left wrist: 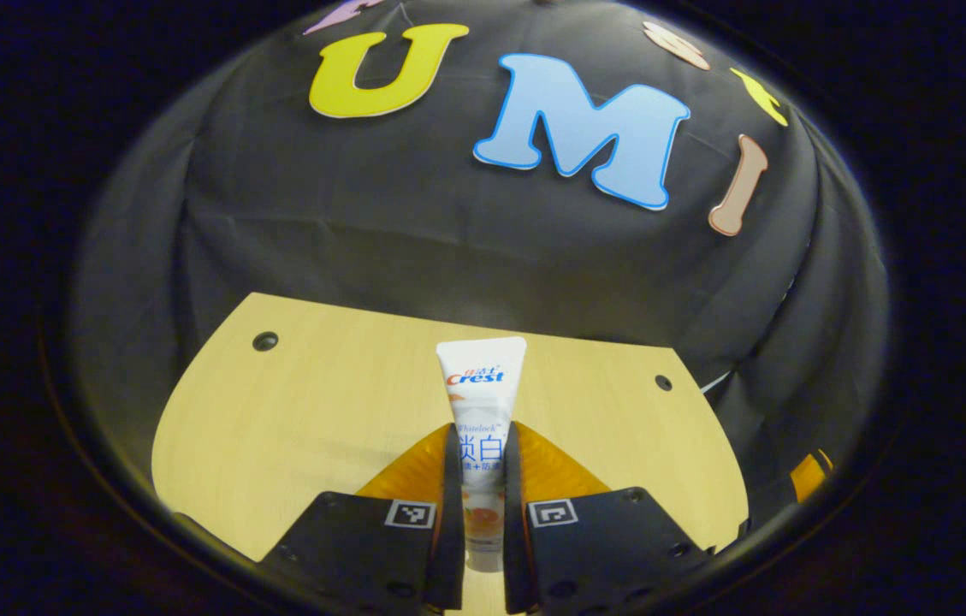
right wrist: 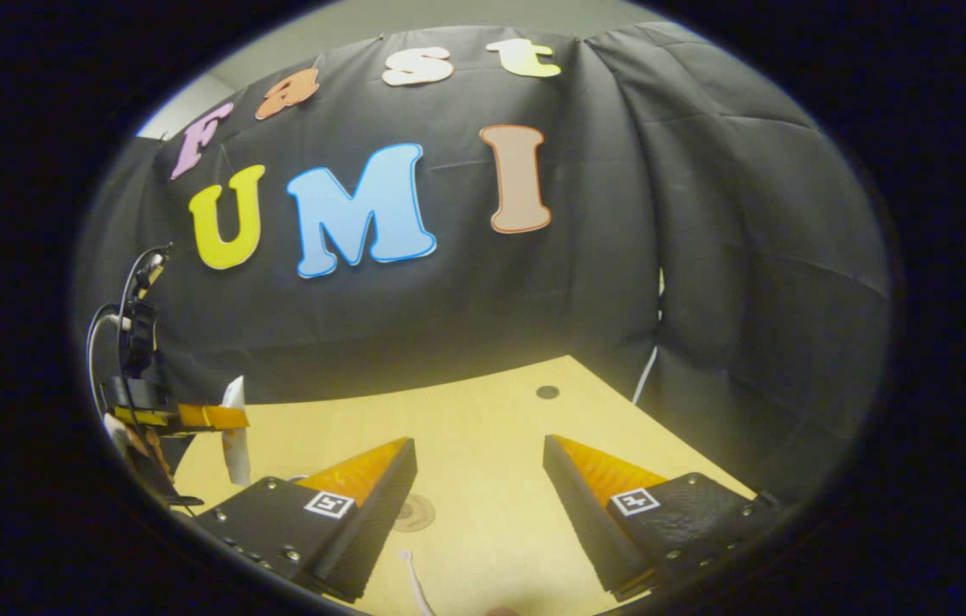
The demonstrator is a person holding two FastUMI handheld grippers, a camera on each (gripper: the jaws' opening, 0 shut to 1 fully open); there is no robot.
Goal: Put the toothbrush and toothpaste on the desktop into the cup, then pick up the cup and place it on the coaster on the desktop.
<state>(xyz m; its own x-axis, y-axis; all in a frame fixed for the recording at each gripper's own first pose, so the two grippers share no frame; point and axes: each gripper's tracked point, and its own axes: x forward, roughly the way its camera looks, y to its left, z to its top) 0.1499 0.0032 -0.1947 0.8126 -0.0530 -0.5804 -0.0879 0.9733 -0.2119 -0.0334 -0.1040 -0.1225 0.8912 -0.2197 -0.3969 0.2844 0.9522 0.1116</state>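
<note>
**Desk:** Plainly, where's the toothpaste (left wrist: 480, 428) and what has it?

**Photographer:** Pinched between the two fingers of the left gripper (left wrist: 480, 500), held up off the desktop (left wrist: 294, 428). Both fingers press on the lower half of the tube; its flat crimped end points away from the camera, toward the booth wall. In the right gripper view the same tube (right wrist: 234, 432) hangs upright in that gripper (right wrist: 213, 417), well left of the right gripper's own fingers.

**Desk:** How will it handle?

**Photographer:** My judgement: light, soft-walled plastic with a glossy skin. It gives under pressure, so a hard squeeze could buckle it or let it slide. The grip on the fuller lower body looks sound; the thin crimped end would flop.

**Desk:** And the right gripper (right wrist: 479, 479)?

**Photographer:** Jaws spread wide, nothing between them, low over the desktop. A round disc (right wrist: 414, 512), possibly the coaster, lies on the wood just beside its left finger, and a thin white object (right wrist: 414, 582) lies nearer the camera than the disc. Whether that is the toothbrush I cannot tell.

**Desk:** The cup?

**Photographer:** Can't place it from these two views.
</note>
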